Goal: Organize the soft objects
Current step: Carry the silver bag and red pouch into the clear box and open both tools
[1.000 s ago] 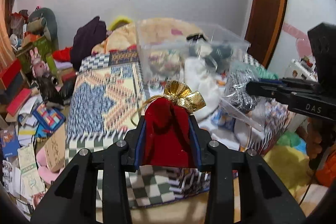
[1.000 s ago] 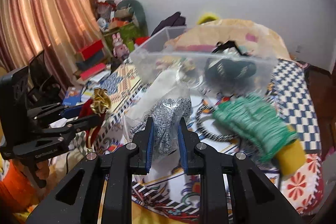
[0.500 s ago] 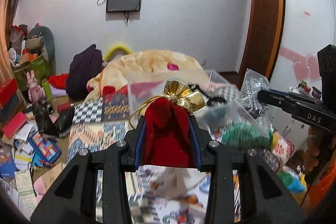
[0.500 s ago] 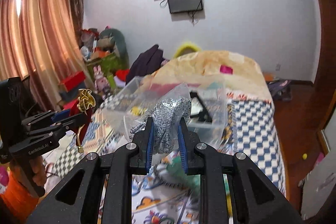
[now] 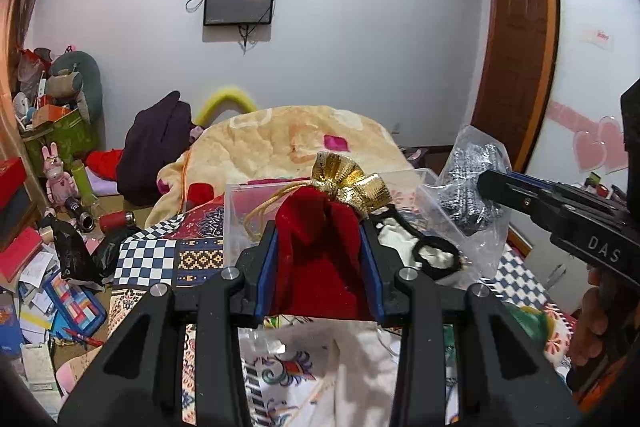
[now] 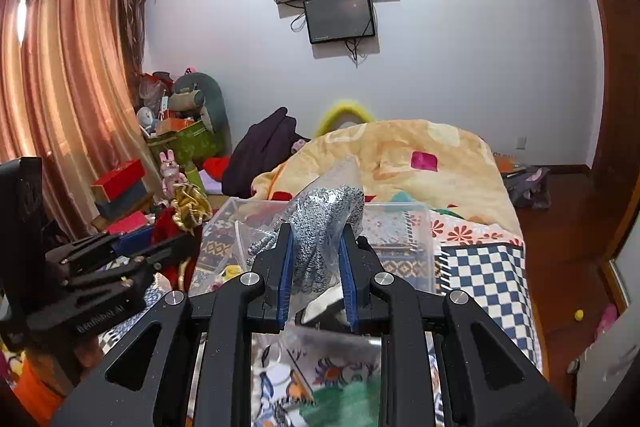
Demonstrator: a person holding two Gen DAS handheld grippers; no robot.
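My left gripper [image 5: 320,267] is shut on a red velvet pouch [image 5: 318,255] with a gold gathered top, held up in front of a clear plastic bin [image 5: 240,223] on the bed. My right gripper [image 6: 316,267] is shut on a clear plastic bag of grey speckled fabric [image 6: 320,231], held over the same bin [image 6: 416,239]. The right gripper and its bag [image 5: 472,191] show at the right of the left wrist view; the left gripper and the pouch [image 6: 168,227] show at the left of the right wrist view.
The bin holds white and black soft items [image 5: 424,251]. A green item [image 6: 352,399] lies on the patterned bedspread [image 6: 480,275] below. A peach blanket [image 5: 288,143] is heaped behind the bin. Clutter covers the floor [image 5: 48,287] at the left.
Both grippers have risen with their loads and now hold them level with the bin's rim, closer to it. Both views tilted up toward the far wall.
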